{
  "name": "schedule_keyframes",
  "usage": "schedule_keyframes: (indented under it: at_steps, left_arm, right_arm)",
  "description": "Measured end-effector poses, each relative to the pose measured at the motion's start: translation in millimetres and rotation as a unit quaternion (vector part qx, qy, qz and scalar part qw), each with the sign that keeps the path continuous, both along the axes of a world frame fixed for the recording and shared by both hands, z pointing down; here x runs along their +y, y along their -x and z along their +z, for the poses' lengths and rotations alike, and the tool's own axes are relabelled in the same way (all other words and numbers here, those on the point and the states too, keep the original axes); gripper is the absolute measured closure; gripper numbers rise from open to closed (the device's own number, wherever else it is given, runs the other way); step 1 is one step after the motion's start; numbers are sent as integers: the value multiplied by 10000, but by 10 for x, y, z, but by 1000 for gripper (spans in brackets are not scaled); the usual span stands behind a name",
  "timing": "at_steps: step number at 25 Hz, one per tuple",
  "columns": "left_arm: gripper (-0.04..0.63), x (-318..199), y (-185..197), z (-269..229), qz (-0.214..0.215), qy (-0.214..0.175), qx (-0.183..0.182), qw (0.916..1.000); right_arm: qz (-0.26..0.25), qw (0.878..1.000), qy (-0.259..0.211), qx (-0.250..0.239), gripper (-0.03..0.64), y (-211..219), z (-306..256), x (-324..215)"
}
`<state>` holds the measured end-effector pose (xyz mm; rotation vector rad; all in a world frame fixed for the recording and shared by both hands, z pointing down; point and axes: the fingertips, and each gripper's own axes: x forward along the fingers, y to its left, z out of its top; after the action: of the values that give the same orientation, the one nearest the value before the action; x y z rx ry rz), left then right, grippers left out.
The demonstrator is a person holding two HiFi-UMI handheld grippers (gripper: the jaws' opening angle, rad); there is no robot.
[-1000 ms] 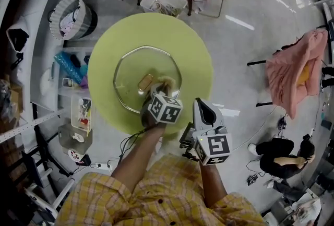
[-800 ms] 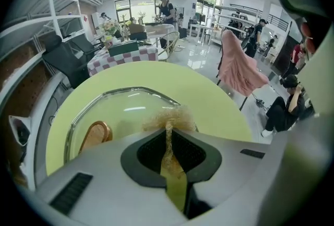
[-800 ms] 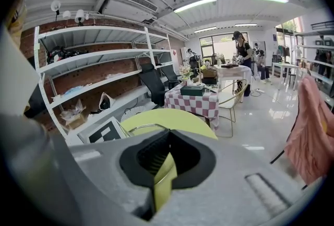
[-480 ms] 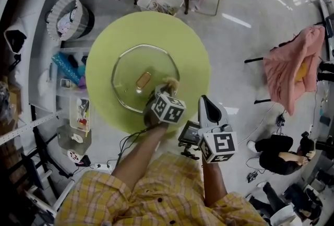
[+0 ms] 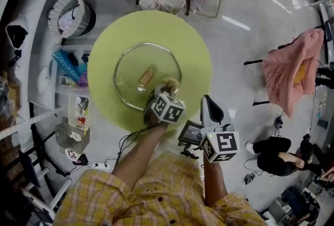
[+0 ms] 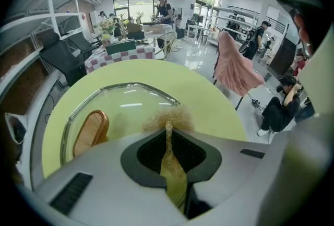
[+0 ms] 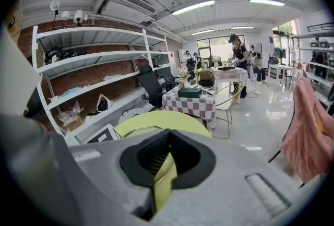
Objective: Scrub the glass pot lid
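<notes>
Though head view hides it, left claw (image 6: 168,133) pinches scrubber (image 6: 169,117) on glass lid (image 6: 122,100), right claw (image 7: 167,141) pressed together.

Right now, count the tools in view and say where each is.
2. The left tool is over the glass lid's near edge, shut on a tan scrubber; the right tool is off the green table, shut, empty.

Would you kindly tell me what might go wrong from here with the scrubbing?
1. The lid lies loose on the table, and the right gripper, jaws shut and empty, hangs off to the side. A push from the scrubber at the rim may slide the lid.
2. The left gripper seems to pinch only a thin strand of the scrubber, so it might pull free.
</notes>
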<state>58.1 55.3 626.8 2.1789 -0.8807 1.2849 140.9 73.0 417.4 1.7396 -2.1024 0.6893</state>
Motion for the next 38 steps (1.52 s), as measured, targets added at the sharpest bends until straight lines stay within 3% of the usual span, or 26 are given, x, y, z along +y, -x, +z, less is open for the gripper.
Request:
schedule_keyframes:
  at_steps: [38]
  left_arm:
    - [560, 66, 1097, -56, -836, -110, 8, 9964]
  right_arm:
    - [-893, 9959, -158, -26, 620, 1008, -74, -48]
